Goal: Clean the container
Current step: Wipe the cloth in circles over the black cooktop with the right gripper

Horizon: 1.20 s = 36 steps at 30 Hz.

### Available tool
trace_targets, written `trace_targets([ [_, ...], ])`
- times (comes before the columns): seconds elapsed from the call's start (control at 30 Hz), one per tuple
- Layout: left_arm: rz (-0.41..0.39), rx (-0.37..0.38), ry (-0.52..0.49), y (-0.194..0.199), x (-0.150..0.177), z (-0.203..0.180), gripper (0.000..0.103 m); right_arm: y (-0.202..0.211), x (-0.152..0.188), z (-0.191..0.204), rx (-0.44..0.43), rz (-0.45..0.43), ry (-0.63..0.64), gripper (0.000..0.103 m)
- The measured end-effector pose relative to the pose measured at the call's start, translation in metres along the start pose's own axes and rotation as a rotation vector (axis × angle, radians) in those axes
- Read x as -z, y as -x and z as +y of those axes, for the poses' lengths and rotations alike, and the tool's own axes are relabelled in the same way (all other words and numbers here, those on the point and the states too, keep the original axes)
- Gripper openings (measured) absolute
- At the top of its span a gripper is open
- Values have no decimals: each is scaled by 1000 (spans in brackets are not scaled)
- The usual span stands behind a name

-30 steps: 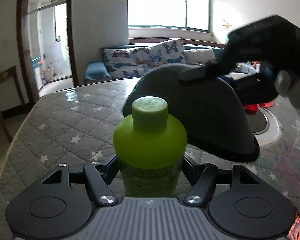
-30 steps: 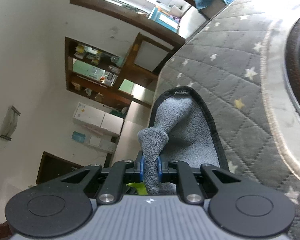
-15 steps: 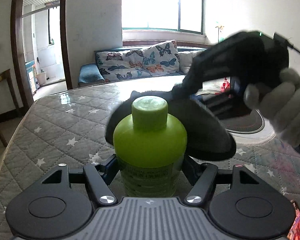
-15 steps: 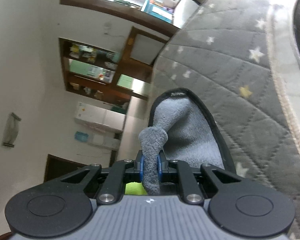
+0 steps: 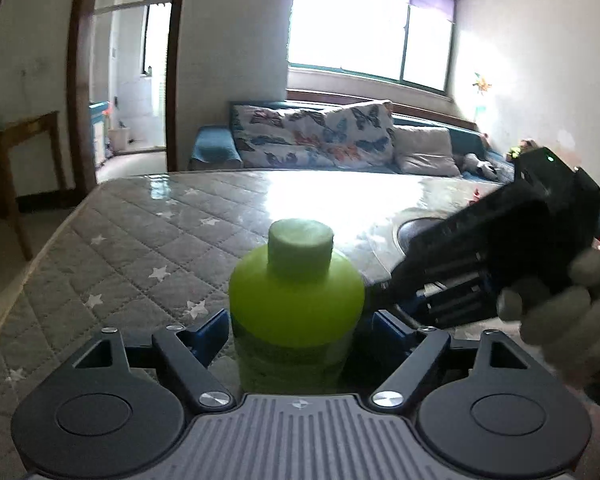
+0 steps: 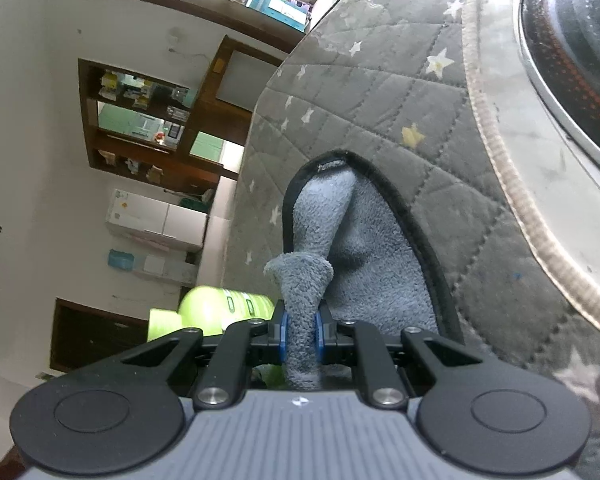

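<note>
Between left claw (image 5: 296,332) jaws, upright green bottle (image 5: 296,300), capped

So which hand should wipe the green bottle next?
Probably the right: the right gripper is pinching the grey cloth beside the green bottle. The left gripper has just been opening around it.

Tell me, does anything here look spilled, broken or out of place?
Nothing stands out. The green bottle stands upright and capped on the quilted table cover, between the left gripper's just-opened jaws. The right gripper pinches a grey cloth.
</note>
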<state>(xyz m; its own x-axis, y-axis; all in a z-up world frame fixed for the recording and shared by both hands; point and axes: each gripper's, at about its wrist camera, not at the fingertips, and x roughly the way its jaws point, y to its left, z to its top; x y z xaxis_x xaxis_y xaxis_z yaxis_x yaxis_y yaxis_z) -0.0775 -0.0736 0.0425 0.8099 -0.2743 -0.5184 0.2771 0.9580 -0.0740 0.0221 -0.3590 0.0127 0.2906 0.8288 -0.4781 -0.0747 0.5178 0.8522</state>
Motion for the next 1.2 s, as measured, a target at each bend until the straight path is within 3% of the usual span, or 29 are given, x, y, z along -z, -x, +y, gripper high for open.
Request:
trace_targets([
  [0.1,-2,-31,-8,-5,-2,-5,80,6,7,0,8,5,7,12],
  [0.17,-3,-41,-6,-5,-3,-3,71,15,13,-3,4,-5,4,12],
  [0.33,-12,-27,-28,-3,-2,0,70,39,8,-5,-45,-67,-25,12],
  [0.7,-44,194,-171,-13,2,5,70,60,-9,32,-185,-109,48,12],
  [1.03,-49,217,-192,-11,4,3,71,40,-19,13,-198,-89,-38,12],
  [1.2,-49,194,-178,-10,5,0,71,24,-16,-7,-114,-62,-70,12],
])
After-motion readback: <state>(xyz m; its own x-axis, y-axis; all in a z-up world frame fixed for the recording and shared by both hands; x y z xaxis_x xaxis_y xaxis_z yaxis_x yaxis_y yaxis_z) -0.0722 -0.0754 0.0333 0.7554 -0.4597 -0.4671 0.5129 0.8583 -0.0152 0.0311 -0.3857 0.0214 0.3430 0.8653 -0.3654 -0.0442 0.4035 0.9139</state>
